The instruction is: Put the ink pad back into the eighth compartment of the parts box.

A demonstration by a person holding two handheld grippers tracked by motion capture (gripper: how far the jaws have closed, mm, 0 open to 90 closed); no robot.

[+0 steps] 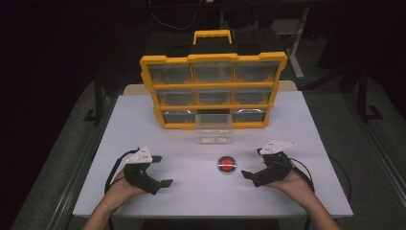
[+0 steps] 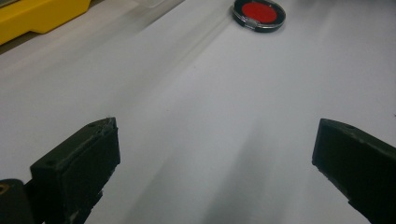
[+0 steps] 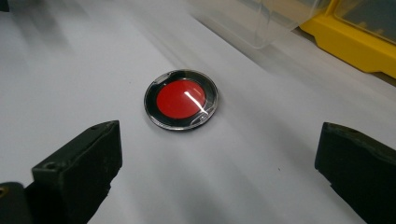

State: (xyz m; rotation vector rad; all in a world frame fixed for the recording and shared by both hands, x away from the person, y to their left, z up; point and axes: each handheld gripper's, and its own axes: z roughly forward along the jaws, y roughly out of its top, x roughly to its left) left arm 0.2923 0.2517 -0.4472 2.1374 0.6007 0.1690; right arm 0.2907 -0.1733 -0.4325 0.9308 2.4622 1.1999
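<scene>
A round case with a red centre and clear lid (image 1: 226, 164) lies flat on the white table (image 1: 143, 120), right of middle. It sits just ahead of the right gripper's jaws in the right gripper view (image 3: 181, 99) and far off at the top of the left gripper view (image 2: 259, 13). My right gripper (image 1: 253, 163) is open, a short way right of the case. My left gripper (image 1: 162, 170) is open over bare table at the front left. A yellow organiser (image 1: 213, 88) with clear drawers stands at the back; its bottom middle drawer (image 1: 213, 127) is pulled out.
The organiser has a black and yellow carry handle (image 1: 212, 37) on top. A person's hands hold both grippers near the table's front edge (image 1: 210, 214), with black cables trailing back. Dark floor and table legs surround the table.
</scene>
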